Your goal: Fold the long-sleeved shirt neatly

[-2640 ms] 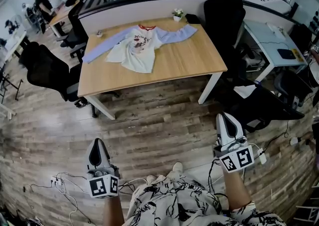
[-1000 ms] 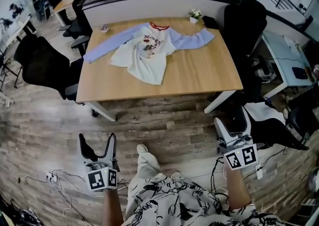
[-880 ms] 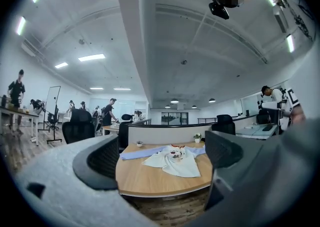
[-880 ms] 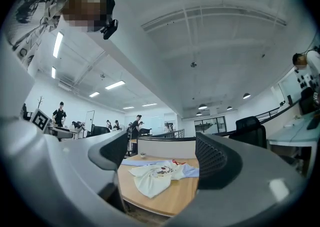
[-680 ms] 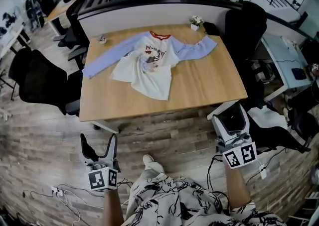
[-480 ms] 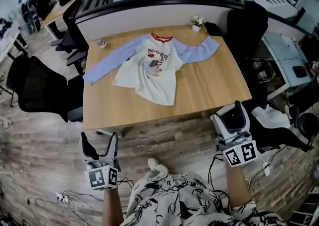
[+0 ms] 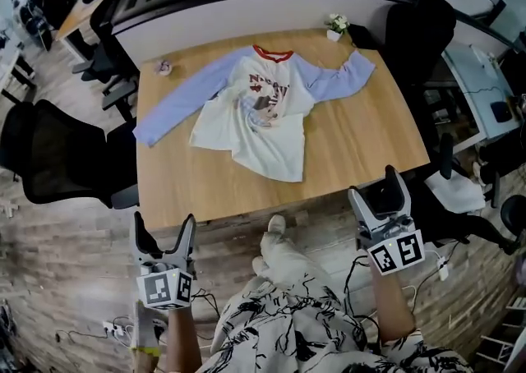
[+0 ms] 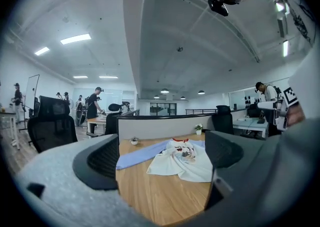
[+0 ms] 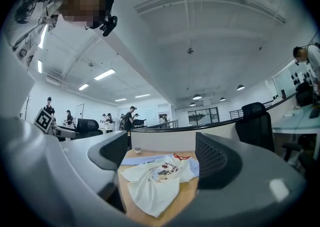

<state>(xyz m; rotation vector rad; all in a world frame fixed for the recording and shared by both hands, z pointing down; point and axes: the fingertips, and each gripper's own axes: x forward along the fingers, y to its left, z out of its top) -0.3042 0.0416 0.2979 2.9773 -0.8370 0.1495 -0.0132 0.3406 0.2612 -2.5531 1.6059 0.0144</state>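
Observation:
A long-sleeved shirt (image 7: 259, 108) lies rumpled on the wooden table (image 7: 362, 149), with a white body, pale blue sleeves, a red collar and a print on the chest. One sleeve stretches to the table's left edge, the other toward the far right corner. My left gripper (image 7: 164, 236) hangs open below the table's near edge, nothing between its fingers. My right gripper (image 7: 377, 191) is open too, at the table's near right corner. The shirt (image 8: 182, 158) shows between the jaws in the left gripper view, and the shirt (image 9: 155, 181) likewise in the right gripper view.
A small potted plant (image 7: 335, 25) and a dark object (image 7: 359, 35) stand at the table's far right. A small item (image 7: 163, 67) sits far left. Black office chairs (image 7: 57, 149) flank the table on both sides. A partition wall (image 7: 246, 10) runs behind. Cables lie on the wooden floor.
I have walked up to the table, which now fills more of the head view. Both grippers have risen to its near edge; both went from shut to open.

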